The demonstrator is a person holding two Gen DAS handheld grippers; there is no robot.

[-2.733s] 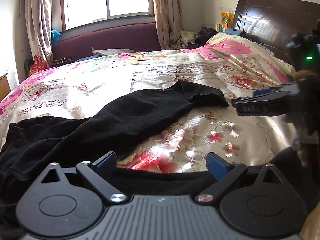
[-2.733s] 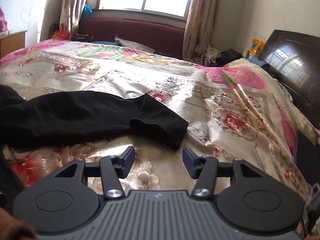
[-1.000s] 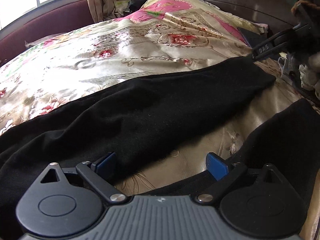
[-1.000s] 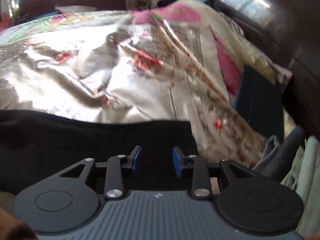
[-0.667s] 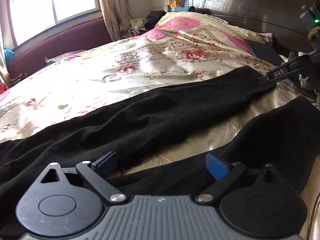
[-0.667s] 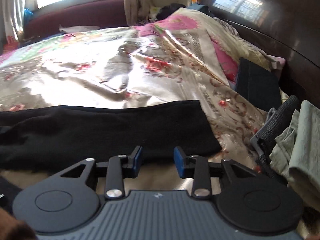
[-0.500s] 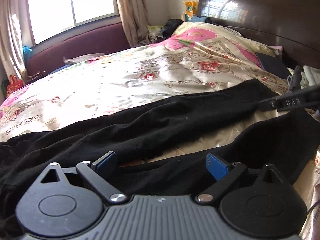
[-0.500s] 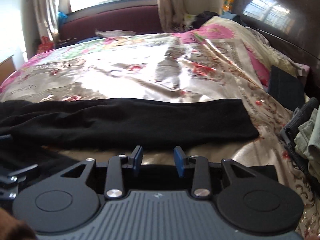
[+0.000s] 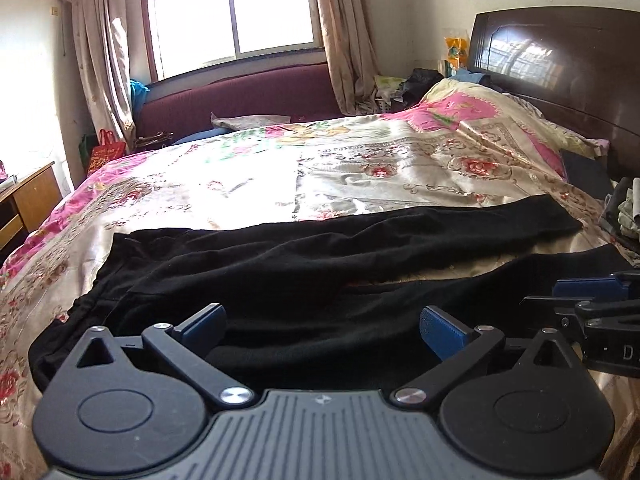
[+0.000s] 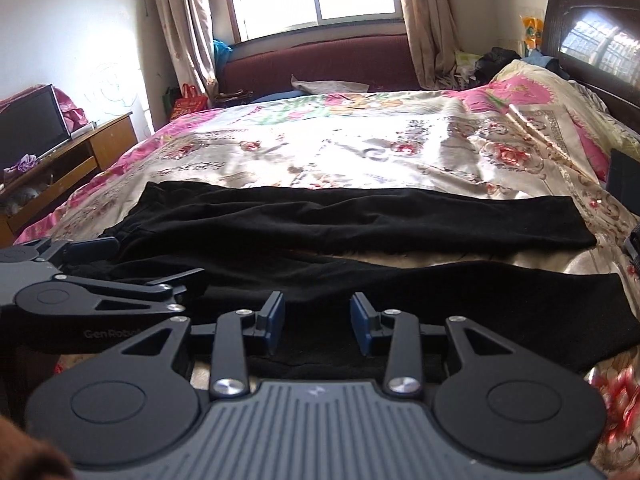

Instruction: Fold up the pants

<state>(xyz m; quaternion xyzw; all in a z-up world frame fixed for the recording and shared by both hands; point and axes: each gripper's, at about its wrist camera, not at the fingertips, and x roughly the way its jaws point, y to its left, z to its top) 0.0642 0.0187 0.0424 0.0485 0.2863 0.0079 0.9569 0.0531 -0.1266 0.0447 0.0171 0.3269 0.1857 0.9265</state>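
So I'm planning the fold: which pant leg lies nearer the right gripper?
The near leg, whose fabric runs just past the open right gripper. The far leg lies beyond it, across a strip of bedspread.

Daylight pours through the window [image 9: 236, 12] at twelve o'clock in both views, blown out to plain white. It throws hard glare on the satin bedspread [image 10: 360, 148] at the centre, washing out its pattern. The black pants [image 9: 320, 264] swallow detail, reading as a near-flat dark mass. The headboard [image 9: 560, 60] at two o'clock reflects window panes. Fisheye bending curves the curtains [image 9: 100, 52] and walls, and dark vignetting clips the corners. Focus is fairly sharp; the five o'clock edge of the right wrist view smears.
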